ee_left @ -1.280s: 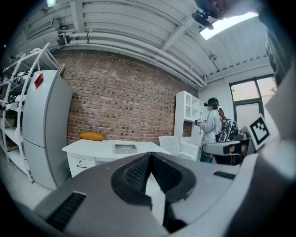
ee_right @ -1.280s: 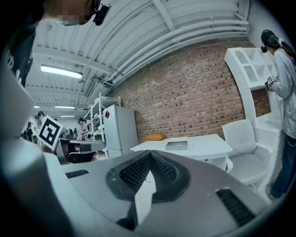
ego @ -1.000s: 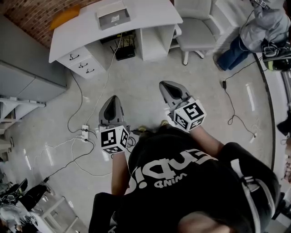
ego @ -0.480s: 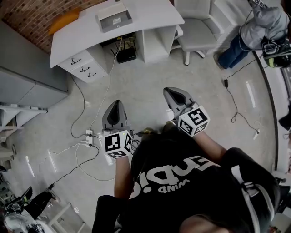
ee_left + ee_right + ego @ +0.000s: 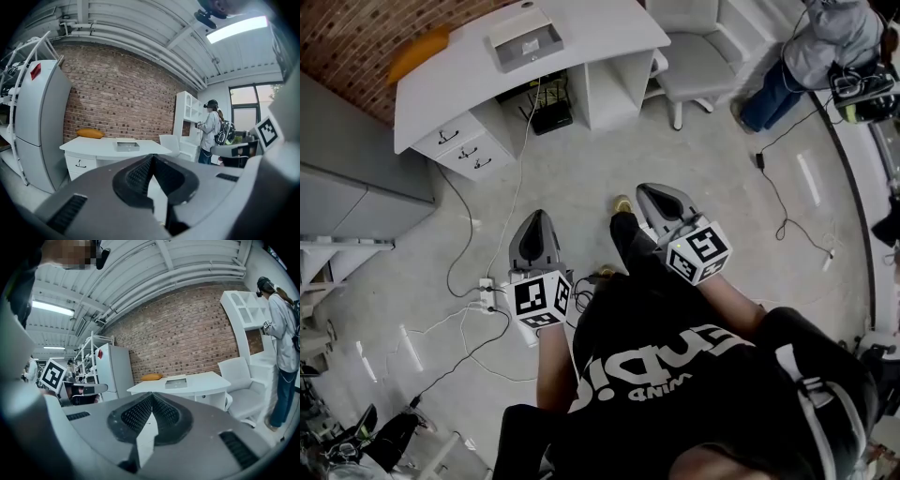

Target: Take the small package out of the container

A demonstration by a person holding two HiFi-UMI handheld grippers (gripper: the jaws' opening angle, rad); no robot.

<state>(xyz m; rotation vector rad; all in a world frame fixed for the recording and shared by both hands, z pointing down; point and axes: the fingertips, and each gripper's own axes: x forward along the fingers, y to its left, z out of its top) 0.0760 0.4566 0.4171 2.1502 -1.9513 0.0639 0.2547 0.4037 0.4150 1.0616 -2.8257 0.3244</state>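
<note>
Rough red brick wall (image 5: 347,37); smooth white desk (image 5: 595,36); glossy pale floor (image 5: 581,178).

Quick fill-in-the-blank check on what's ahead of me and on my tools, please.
The grey container sits on a white ____. The wall behind the orange object is built of ____. The left tool and the right tool both have their jaws ____, with nothing between them.
Missing words: desk; brick; shut.

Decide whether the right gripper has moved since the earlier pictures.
Yes: the right gripper now sits lower in view than the floor plug, formerly level.
</note>
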